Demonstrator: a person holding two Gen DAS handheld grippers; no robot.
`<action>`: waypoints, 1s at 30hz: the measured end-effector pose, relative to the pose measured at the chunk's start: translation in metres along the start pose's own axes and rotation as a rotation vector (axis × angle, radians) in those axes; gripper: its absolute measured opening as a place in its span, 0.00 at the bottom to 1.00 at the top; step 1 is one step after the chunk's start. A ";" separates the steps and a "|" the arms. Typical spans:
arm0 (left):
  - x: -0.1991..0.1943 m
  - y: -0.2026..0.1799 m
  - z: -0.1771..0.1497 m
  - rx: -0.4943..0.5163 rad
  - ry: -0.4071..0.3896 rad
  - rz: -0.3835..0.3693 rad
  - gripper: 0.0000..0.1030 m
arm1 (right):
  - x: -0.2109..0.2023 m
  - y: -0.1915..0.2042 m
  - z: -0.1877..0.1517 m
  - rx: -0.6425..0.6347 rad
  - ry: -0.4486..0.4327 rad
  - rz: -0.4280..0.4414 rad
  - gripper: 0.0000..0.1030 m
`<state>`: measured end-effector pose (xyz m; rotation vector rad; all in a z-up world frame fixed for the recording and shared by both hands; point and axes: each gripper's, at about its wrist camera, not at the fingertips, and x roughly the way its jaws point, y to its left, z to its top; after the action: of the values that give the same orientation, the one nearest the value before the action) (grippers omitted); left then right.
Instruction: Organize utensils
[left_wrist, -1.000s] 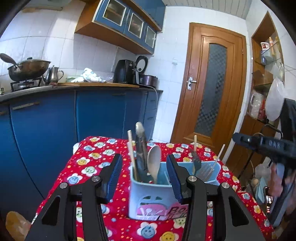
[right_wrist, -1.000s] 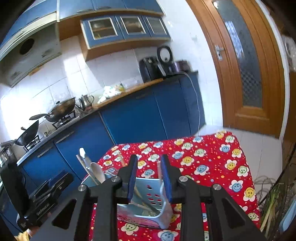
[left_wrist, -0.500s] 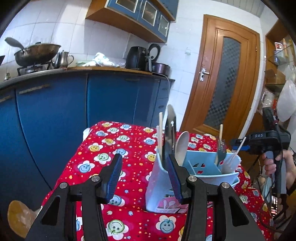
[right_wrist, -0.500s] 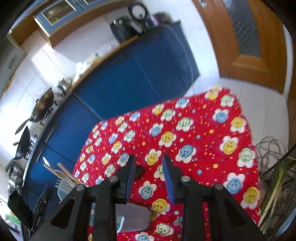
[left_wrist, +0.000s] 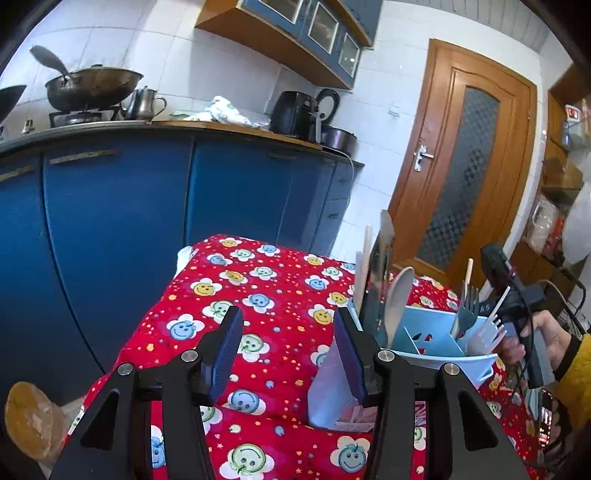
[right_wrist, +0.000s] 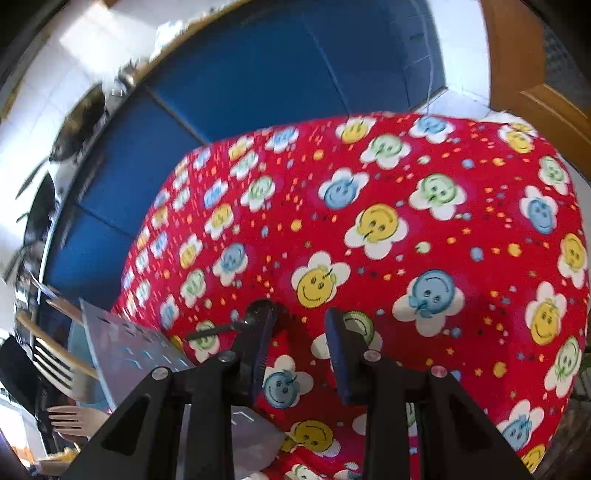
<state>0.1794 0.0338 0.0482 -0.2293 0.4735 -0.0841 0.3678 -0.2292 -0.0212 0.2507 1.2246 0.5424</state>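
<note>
The light-blue plastic utensil caddy (left_wrist: 436, 343) stands on the table covered by a red smiley-flower tablecloth (left_wrist: 266, 295), near its right edge in the left wrist view. It holds a grey spoon (left_wrist: 397, 299), a steel spatula (left_wrist: 382, 266), a wooden chopstick (left_wrist: 364, 269) and pale forks (left_wrist: 484, 332). The left gripper (left_wrist: 288, 347) has its jaws apart with nothing between them; its right finger (left_wrist: 351, 354) overlaps the caddy's left wall. The right gripper (right_wrist: 301, 350) points down at bare cloth, jaws apart and empty, with the caddy at lower left.
</note>
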 end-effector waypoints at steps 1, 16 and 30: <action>0.001 0.001 0.000 -0.002 0.000 0.000 0.50 | 0.002 -0.001 0.001 -0.005 0.012 0.005 0.33; 0.011 0.000 -0.005 0.004 0.028 0.016 0.50 | 0.020 0.000 0.008 -0.062 0.020 0.088 0.05; 0.015 -0.005 -0.009 0.033 0.047 0.026 0.50 | -0.063 0.000 0.007 -0.042 -0.348 -0.230 0.05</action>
<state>0.1888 0.0248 0.0347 -0.1895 0.5218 -0.0719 0.3596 -0.2615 0.0325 0.1579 0.8888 0.3083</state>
